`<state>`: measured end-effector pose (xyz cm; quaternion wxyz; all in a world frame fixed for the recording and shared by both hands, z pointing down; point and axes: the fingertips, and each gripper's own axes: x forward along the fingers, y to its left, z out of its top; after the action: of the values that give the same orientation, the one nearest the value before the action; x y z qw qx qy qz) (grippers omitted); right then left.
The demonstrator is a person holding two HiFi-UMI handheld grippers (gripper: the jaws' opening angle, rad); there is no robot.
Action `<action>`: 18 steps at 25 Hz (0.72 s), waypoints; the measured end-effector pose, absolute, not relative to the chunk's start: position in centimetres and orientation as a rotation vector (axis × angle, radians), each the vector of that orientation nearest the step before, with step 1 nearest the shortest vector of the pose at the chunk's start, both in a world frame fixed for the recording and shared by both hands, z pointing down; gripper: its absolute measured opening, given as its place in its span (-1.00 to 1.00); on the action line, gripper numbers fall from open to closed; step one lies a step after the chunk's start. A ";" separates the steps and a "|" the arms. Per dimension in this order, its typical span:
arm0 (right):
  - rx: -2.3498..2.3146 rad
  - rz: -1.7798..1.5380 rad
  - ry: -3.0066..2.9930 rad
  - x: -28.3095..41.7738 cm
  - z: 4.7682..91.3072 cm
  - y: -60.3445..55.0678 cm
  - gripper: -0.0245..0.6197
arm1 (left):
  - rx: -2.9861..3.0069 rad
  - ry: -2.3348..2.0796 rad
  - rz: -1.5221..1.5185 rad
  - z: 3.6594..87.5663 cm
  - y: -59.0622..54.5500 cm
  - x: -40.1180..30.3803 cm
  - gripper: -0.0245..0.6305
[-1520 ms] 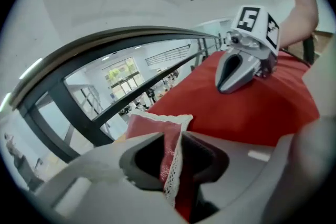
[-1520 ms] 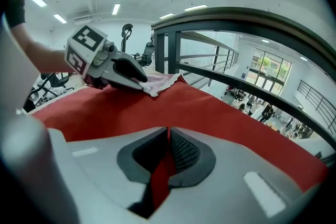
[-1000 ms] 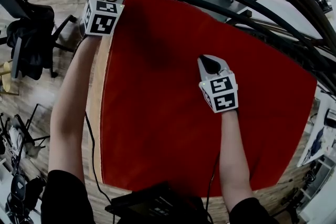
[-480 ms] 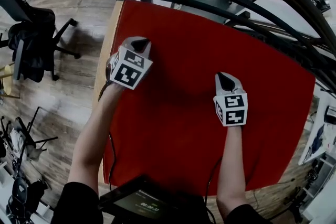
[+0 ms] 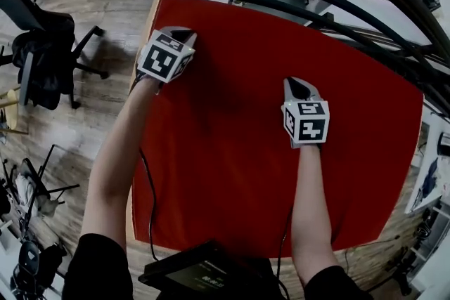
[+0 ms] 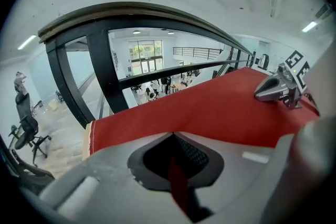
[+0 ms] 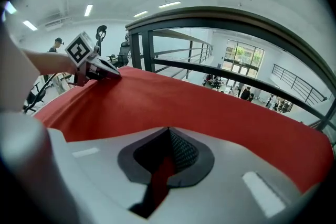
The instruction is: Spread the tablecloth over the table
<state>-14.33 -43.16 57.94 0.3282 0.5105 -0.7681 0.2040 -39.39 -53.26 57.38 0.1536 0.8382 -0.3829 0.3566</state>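
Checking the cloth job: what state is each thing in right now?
tablecloth, spread flat, no big folds
table, covered, wood bare along its left edge
left gripper, jaws shut, tip on the tablecloth
right gripper, jaws shut, tip on the tablecloth

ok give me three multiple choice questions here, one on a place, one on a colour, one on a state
1. Where is the left gripper? A) near the tablecloth's far left corner B) at its near right corner C) at its middle
2. What colour is the tablecloth? A) blue B) white C) red
3. How are the right gripper's fingers? A) wide apart B) shut on a sliver of cloth C) half open

Answers: 1 A, the head view shows it by that corner; 2 C, red in every view; 3 B, its own view shows them meeting on red cloth.
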 end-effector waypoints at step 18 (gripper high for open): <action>1.241 0.481 -2.315 -15.6 52.3 -13.6 -0.90 | 2.254 -1.134 0.790 53.9 -11.5 -41.6 -0.90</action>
<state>-15.56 -13.57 52.32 0.2333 0.4518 -0.8430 0.1753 -41.59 -11.52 53.90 0.2460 0.8262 -0.4158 0.2897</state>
